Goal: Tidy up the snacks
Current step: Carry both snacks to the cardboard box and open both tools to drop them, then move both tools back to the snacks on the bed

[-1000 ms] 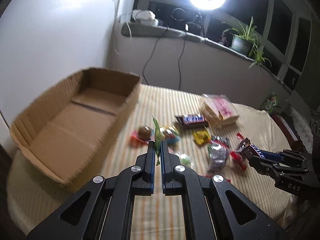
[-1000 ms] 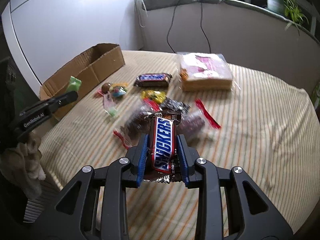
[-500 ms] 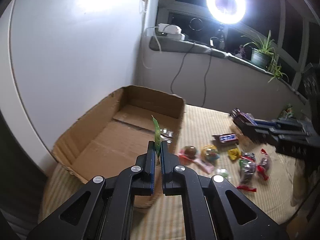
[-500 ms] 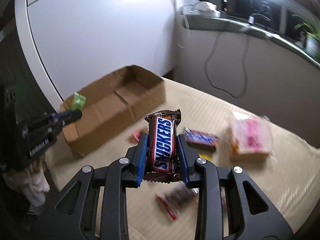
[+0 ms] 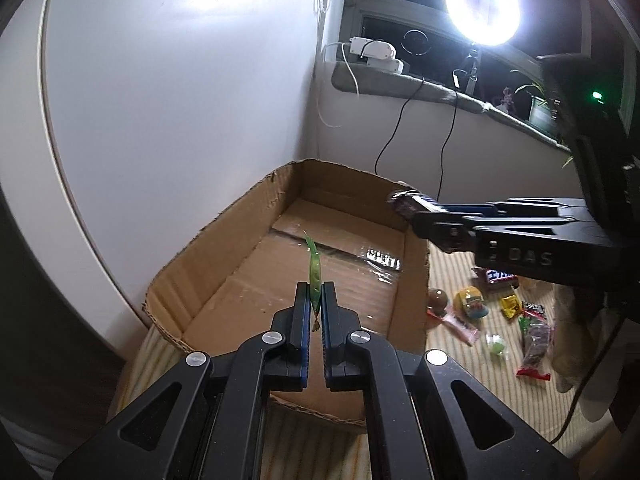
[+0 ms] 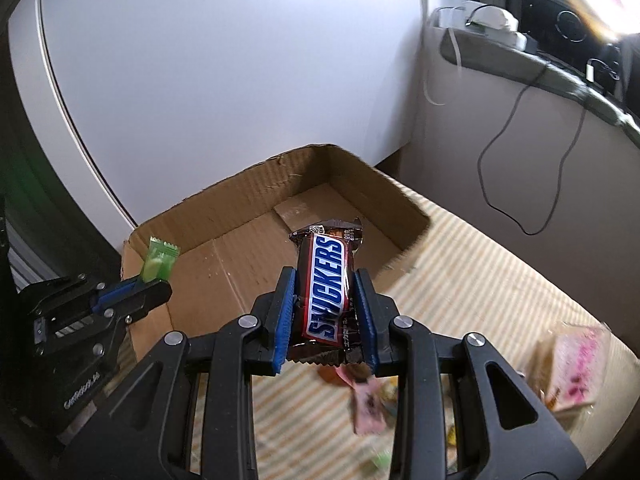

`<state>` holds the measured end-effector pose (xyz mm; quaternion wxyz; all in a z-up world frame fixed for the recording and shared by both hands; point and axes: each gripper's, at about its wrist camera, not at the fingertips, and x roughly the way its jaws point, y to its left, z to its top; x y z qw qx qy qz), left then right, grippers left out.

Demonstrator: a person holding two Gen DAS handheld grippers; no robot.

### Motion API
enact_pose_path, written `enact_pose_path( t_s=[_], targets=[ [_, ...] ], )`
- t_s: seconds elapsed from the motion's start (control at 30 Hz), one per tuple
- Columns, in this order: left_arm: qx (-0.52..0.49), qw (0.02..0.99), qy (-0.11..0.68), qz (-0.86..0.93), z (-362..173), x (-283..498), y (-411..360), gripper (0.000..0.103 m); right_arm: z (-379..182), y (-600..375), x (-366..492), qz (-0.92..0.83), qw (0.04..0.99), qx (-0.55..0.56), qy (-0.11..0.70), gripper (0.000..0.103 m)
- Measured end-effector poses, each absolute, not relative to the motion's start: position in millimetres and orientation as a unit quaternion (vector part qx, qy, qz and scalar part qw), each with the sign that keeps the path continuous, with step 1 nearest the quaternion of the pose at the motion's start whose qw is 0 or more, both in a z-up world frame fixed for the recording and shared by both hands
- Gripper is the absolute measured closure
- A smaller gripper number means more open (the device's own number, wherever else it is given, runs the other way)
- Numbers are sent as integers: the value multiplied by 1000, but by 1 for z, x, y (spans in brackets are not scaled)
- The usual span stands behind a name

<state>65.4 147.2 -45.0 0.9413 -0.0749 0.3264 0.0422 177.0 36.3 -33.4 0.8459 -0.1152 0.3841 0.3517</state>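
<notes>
An open cardboard box (image 5: 224,256) (image 6: 248,192) lies on the striped tablecloth by the white wall, with nothing inside that I can see. My left gripper (image 5: 315,300) is shut on a small green candy wrapper (image 5: 314,272), held edge-on over the box's near end. In the right wrist view that same green candy (image 6: 158,260) sticks up from the left gripper (image 6: 154,284) at the box's left corner. My right gripper (image 6: 325,280) is shut on a Snickers bar (image 6: 326,284), held above the box's near wall. From the left wrist view the right gripper (image 5: 416,216) hangs over the box's right wall.
Several loose snacks (image 5: 500,312) lie on the striped cloth right of the box, among them a second chocolate bar (image 5: 494,278). A pink wrapped cake pack (image 6: 576,364) lies at the right. A ring light (image 5: 482,8), cables and a windowsill stand behind the table.
Both grippers have swung left from the snack pile to the box, each keeping its snack. The box now fills the middle of both views and the right gripper hangs over its wall.
</notes>
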Motion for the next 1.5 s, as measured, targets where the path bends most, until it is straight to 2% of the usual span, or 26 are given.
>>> enact_pose_path(
  t_s=[0.23,0.27,0.33,0.37,0.4,0.43,0.47,0.53,0.67,0.83,1.0,1.13,1.17,1.5],
  targets=[
    [-68,942,326,51,-46,69,151,98,-41,53,182,363,838,-114,393,73],
    [-66,941,327,53,-46,69,151,96,-41,54,182,364,838,-113,391,73],
    [-62,942,325,53,-46,68,150,84,-41,54,182,364,839,-111,388,71],
    [-61,942,325,54,-46,68,150,81,-40,53,182,365,840,-110,386,62],
    [-60,942,325,55,-46,68,149,74,-39,52,182,364,842,-108,383,55],
    [-58,943,324,56,-46,67,149,67,-37,49,182,362,846,-105,377,41],
    [-55,943,322,58,-45,66,148,63,-36,48,182,361,849,-104,372,36],
    [-51,944,322,58,-44,64,146,55,-32,43,181,360,852,-102,365,34],
    [-53,943,322,63,-43,60,143,54,-24,29,179,350,862,-97,353,26],
    [-70,945,313,60,-38,56,137,42,-18,1,174,328,877,-93,340,25],
    [-54,945,322,30,-35,59,108,41,-10,-44,164,322,886,-85,323,25],
    [-40,940,338,0,-37,67,79,40,-8,-78,157,315,887,-88,326,8],
    [-35,939,341,-6,-39,69,71,40,-9,-87,155,309,888,-91,328,7],
    [-24,921,383,-61,-60,76,15,40,-27,-180,143,241,895,-73,367,7]
  ],
)
